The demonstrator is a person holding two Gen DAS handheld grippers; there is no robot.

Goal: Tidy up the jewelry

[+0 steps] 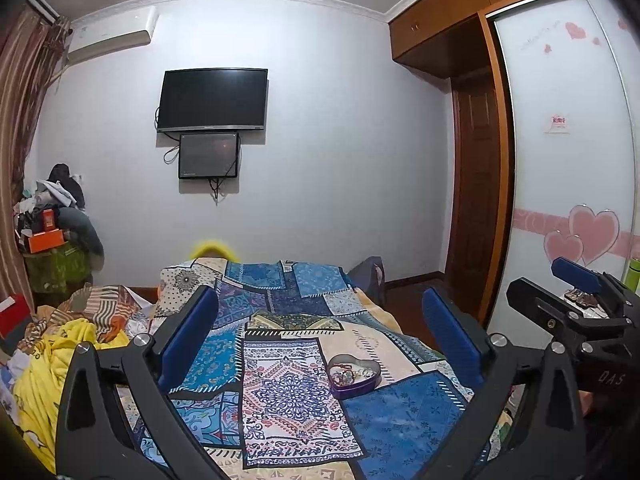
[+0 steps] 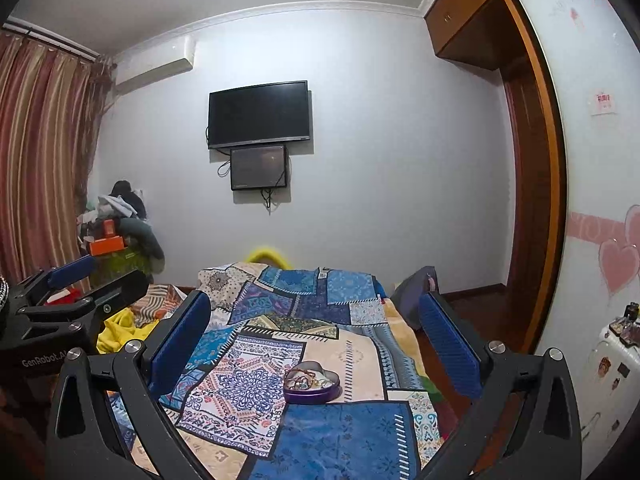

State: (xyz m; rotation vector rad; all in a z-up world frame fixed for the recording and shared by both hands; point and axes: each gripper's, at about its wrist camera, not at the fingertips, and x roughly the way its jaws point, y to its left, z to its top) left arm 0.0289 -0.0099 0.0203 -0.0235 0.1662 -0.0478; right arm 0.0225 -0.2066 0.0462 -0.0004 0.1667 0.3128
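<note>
**Two open hand-held grippers held above a bed, a heart-shaped tin of jewelry between them**

A purple heart-shaped tin (image 1: 354, 376) sat lidless on a patchwork quilt (image 1: 288, 400) in blues, creams and pinks, which covered a bed. Inside the tin lay a small tangle of jewelry (image 2: 303, 380): beaded bracelets and some metal pieces, too small to tell apart. No loose jewelry showed on the quilt, so the pieces already lay gathered in the tin; whether they had yet to be sorted or had just been put away could not be judged from this scene.

The left hand-held gripper (image 1: 320, 328) was raised above the bed with its blue-padded fingers spread wide and nothing between them. The right hand-held gripper (image 2: 316, 324) was likewise spread wide and empty. Both pointed down the bed, with the tin framed in the gap between each pair of fingers, probably so that either could reach it.

The room was a bedroom. A dark television (image 2: 259, 114) hung on the pale far wall, a smaller screen (image 2: 259, 168) just below it, an air conditioner (image 1: 110, 34) high to the left. Striped curtains (image 2: 40, 160) hung at the left, near a heap of clothes and boxes (image 1: 52, 216). Crumpled yellow bedding (image 1: 52, 364) lay beside the quilt. At the right stood a wardrobe with a sliding door (image 1: 568, 160) decorated with pink hearts.
</note>
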